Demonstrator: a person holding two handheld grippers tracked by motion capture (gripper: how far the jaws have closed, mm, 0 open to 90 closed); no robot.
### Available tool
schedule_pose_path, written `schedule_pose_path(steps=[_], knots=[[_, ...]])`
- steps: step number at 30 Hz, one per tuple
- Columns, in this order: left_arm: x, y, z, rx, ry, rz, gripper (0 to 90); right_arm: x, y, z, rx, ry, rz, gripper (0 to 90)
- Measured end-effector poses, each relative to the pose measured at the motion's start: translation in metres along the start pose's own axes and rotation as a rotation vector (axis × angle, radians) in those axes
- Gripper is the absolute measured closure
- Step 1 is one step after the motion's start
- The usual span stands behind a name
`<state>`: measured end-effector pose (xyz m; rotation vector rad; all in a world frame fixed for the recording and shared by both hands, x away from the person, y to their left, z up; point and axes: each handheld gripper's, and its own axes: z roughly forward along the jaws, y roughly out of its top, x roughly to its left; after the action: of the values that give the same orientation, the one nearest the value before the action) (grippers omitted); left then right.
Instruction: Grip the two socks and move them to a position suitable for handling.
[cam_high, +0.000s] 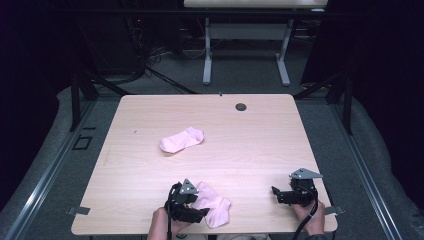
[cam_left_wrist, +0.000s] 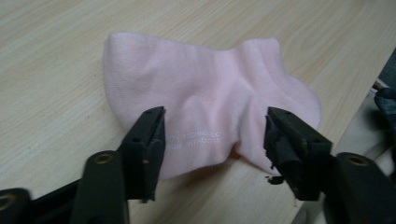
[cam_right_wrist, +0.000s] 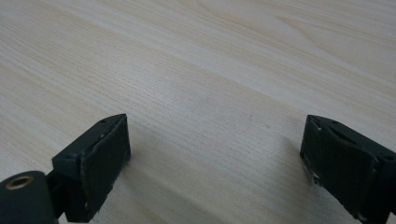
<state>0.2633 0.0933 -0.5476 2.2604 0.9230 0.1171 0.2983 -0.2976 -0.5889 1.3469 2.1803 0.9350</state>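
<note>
High view, near sock (cam_high: 216, 208): pale pink ankle sock, rumpled, at the near table (cam_high: 260, 150) edge, touching the left gripper (cam_high: 196, 214).
High view, far sock (cam_high: 181, 140): matching pink, mid-table.
Left gripper view: sock (cam_left_wrist: 210, 107) creased, faint white lettering; jaws released, apart over its near edge.
Right gripper view: jaws spread wide above bare wood (cam_right_wrist: 224, 70), grasping nothing.

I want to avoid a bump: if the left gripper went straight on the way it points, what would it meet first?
Most likely the near pink sock: it lies flat on the table directly ahead of the left gripper, whose fingers stand open, apparently over its near edge, though depth is unclear.
</note>
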Motion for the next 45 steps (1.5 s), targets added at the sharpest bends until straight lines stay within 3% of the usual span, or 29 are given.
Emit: schedule_pose_path(steps=[8,15,19,25,35,38,45], knots=[[0.022,0.015,-0.025,-0.058,0.059,-0.025,14.9,0.0,0.0,0.0,-0.001,0.0,0.001,7.8],[0.06,0.036,-0.039,-0.1,0.106,-0.078,3.1,0.0,0.0,0.0,-0.001,0.0,0.001,7.8],[0.082,0.048,-0.039,-0.098,0.136,-0.11,0.2,0.0,0.0,0.0,-0.001,0.0,0.001,7.8],[0.108,0.065,-0.034,-0.087,0.142,-0.147,0.1,0.0,0.0,0.0,-0.001,0.001,0.0,7.9],[0.156,0.084,-0.015,-0.072,0.182,-0.244,0.2,0.0,0.0,0.0,-0.001,0.002,-0.001,7.9],[0.165,0.09,-0.008,-0.053,0.226,-0.249,0.2,0.0,0.0,0.0,-0.001,0.002,-0.001,8.0],[0.186,0.105,0.009,-0.027,0.238,-0.3,0.3,0.0,0.0,0.0,-0.002,-0.001,0.001,8.0]])
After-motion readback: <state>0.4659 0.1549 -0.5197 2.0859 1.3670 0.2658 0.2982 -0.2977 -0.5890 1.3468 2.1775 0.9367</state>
